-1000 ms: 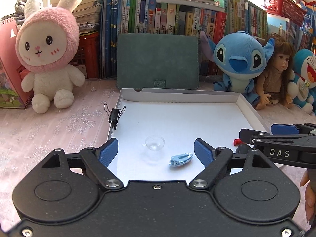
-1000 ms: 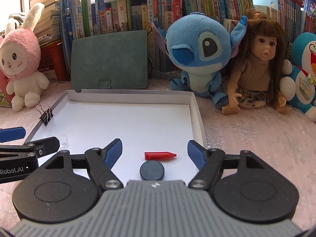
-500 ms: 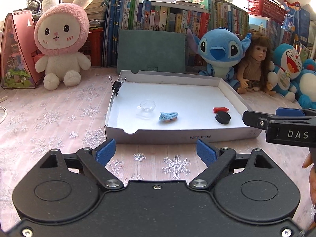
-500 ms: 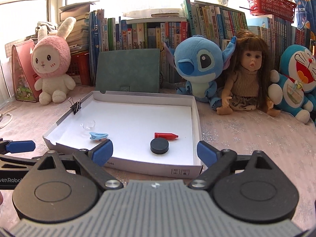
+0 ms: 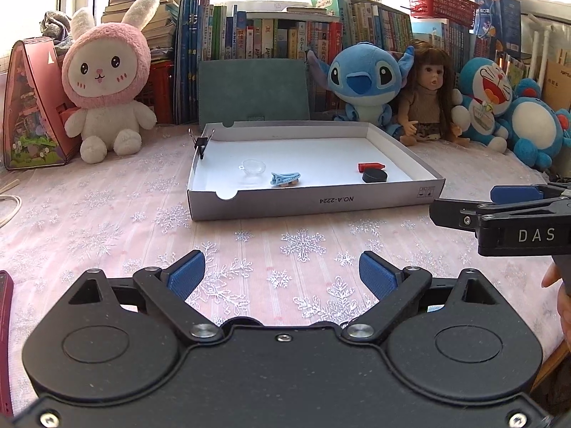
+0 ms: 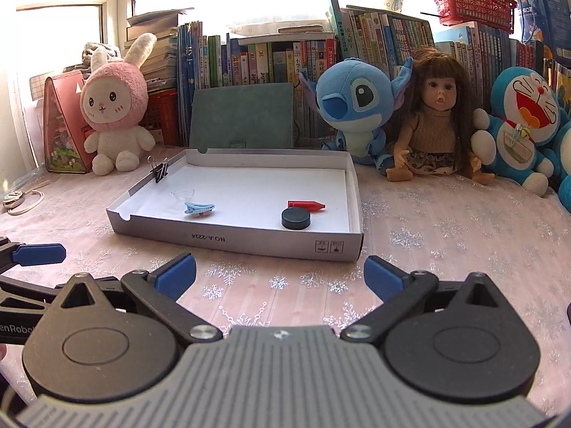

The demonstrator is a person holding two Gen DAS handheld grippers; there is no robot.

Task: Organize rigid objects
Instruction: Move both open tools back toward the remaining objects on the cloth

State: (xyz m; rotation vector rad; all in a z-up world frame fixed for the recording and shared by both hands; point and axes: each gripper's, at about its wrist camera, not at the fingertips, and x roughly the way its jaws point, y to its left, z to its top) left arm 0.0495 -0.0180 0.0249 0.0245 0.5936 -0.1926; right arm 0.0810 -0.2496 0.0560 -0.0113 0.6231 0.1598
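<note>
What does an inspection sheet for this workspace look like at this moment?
Surface: pink snowflake tablecloth.
Job's things: white box tray holds clear dish, blue hair clip, red crayon, black puck; binder clip on its left wall.
Clutter: nothing seen.
Grippers: left gripper and right gripper open, empty, short of the tray; jaws just opening.
Cables: white cord far left.
Surroundings: plush toys, doll, books.
</note>
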